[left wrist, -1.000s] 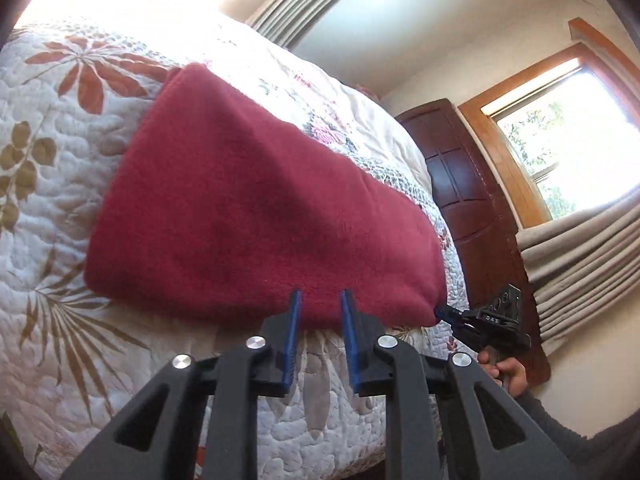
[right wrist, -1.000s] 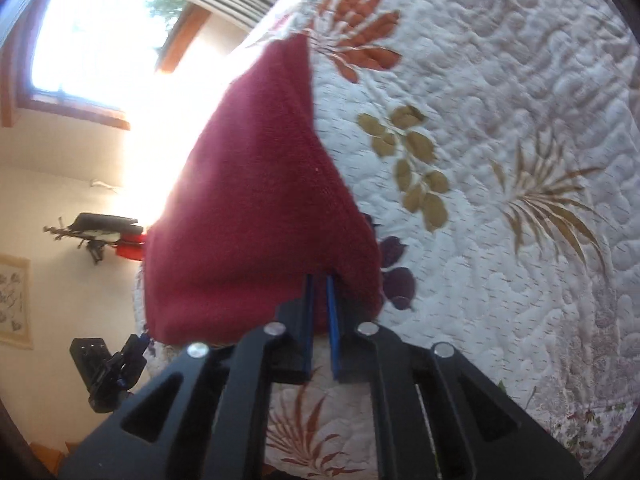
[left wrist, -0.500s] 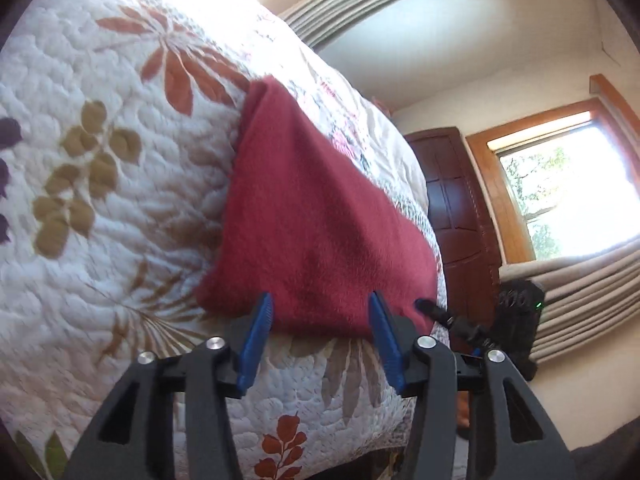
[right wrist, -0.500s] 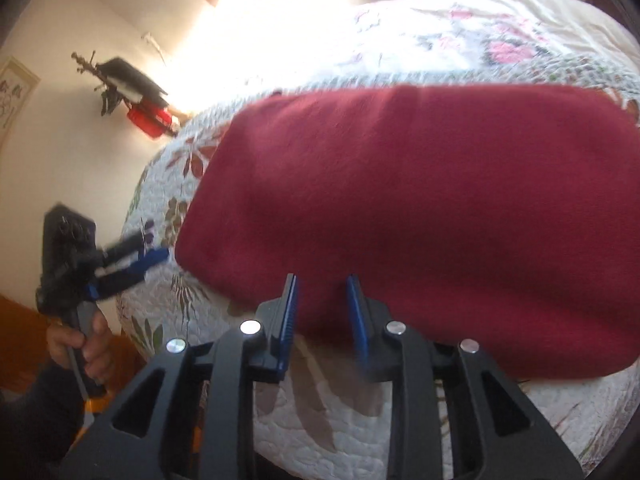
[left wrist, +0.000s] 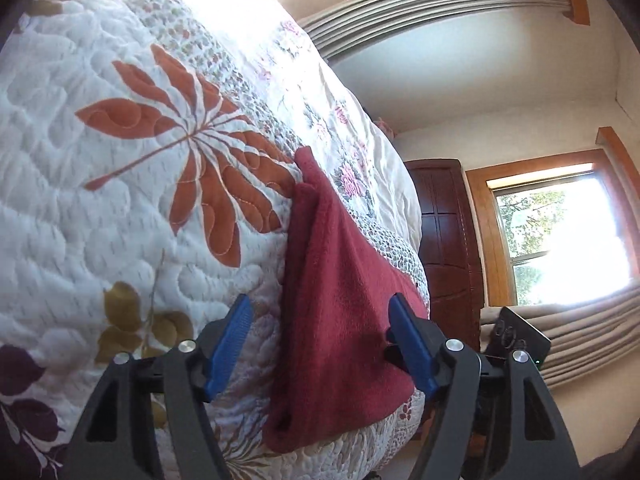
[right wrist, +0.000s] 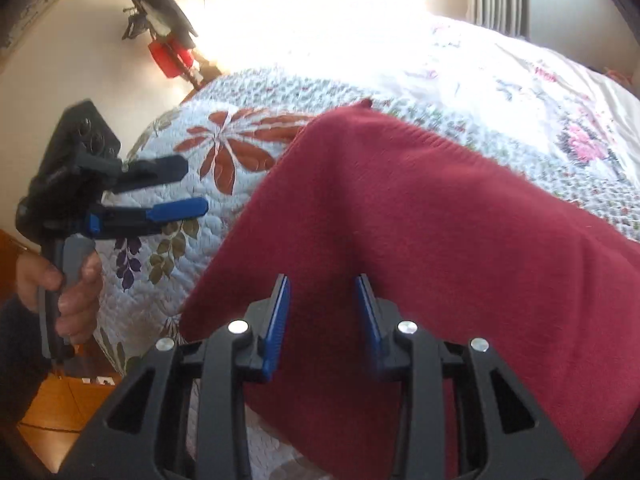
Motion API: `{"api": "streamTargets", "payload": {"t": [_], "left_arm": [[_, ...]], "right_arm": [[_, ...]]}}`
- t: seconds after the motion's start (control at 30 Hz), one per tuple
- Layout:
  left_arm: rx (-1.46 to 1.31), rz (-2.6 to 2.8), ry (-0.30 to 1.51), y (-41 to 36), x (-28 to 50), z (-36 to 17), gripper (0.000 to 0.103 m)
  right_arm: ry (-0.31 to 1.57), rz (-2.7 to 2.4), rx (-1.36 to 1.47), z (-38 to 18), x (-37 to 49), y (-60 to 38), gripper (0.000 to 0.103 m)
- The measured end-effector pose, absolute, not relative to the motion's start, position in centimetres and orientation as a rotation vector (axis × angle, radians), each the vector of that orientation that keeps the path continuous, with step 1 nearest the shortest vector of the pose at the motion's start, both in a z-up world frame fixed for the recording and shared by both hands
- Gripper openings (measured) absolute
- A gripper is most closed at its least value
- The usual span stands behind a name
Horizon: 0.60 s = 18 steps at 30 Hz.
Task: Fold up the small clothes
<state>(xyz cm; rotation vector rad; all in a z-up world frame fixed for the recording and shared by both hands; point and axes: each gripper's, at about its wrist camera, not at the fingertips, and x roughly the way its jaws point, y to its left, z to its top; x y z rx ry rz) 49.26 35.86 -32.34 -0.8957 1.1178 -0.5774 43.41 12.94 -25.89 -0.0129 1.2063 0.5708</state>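
Note:
A dark red fleece cloth (left wrist: pixel 340 312) lies folded on the floral quilt (left wrist: pixel 120 184) near the bed's edge. My left gripper (left wrist: pixel 320 316) is open, its blue pads spread wide in front of the cloth's narrow end, nothing between them. In the right wrist view the same red cloth (right wrist: pixel 420 232) fills the middle and right. My right gripper (right wrist: pixel 324 300) hovers open just over its near edge without gripping it. The left gripper (right wrist: pixel 184 188) also shows there, at the left, open, held by a hand (right wrist: pixel 76 292).
The quilt (right wrist: pixel 224 152) covers the whole bed. A dark wooden door (left wrist: pixel 448 240) and a bright window (left wrist: pixel 560 240) with curtains stand beyond the bed. A coat stand with a red bag (right wrist: pixel 168 56) is by the far wall. Wooden floor (right wrist: pixel 52 412) shows below the bed edge.
Both grippers opened: the right let go of the cloth's corner and swung round to its long edge. The left spread wider and shifted toward the cloth's end.

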Motion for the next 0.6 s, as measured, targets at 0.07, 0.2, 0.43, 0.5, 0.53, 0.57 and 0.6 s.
{"api": "streamTargets", "payload": {"t": [0.07,0.2,0.43,0.5,0.53,0.57,0.6], "left_arm": [[-0.898,-0.584,1.13,36.0,49.9,-32.5,0.071],[-0.931,-0.619,1.158,37.3,51.0,-33.0,0.073],[-0.999,-0.67,1.167,37.7,53.5,-33.9,0.075],[-1.002,-0.673,1.171,37.6,53.6,-34.1,0.075],[-1.002,-0.676,1.174,37.6,53.6,-34.2,0.075],[-1.011,-0.678,1.177,37.5,53.7,-34.3,0.075],[-1.032,-0.686,1.178,37.5,53.5,-34.4,0.075]], "right_arm": [[1.206,0.618,-0.089,-26.1,42.2,15.8,0.035],[1.098,0.725,-0.311,-23.6,36.2,19.4,0.044],[0.859,0.587,-1.005,-26.9,28.0,23.5,0.058],[0.811,0.534,-1.125,-28.7,27.7,23.9,0.059],[0.791,0.515,-1.169,-29.5,27.8,24.2,0.059],[0.77,0.499,-1.201,-29.9,27.9,24.3,0.062],[0.747,0.477,-1.229,-30.4,28.2,24.5,0.067]]}}
